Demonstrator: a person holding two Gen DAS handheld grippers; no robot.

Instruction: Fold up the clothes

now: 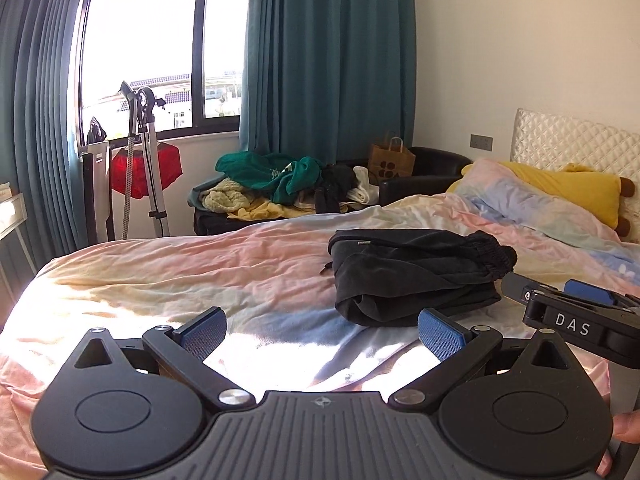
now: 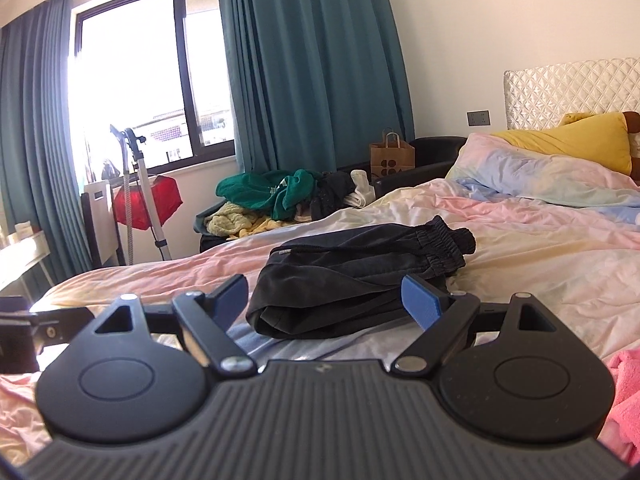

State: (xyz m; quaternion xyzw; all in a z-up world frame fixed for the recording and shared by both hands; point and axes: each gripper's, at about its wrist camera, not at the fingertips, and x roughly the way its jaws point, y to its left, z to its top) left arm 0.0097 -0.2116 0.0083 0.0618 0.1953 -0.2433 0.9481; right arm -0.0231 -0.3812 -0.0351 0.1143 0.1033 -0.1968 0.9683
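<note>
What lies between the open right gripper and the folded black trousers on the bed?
Nothing but bare pastel bedsheet. In the right wrist view, the right gripper stands open just short of the folded black trousers, with no other garment between them.

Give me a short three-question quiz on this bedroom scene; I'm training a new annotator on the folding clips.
1. True or false: the black garment lies folded on the bed.
2. What does the right gripper hold? A) black garment B) pink cloth C) nothing
3. What colour is the pillow by the headboard?

Key: 1 true. 2 C, its jaws stand open, as do those of the left gripper. 3 yellow.
</note>
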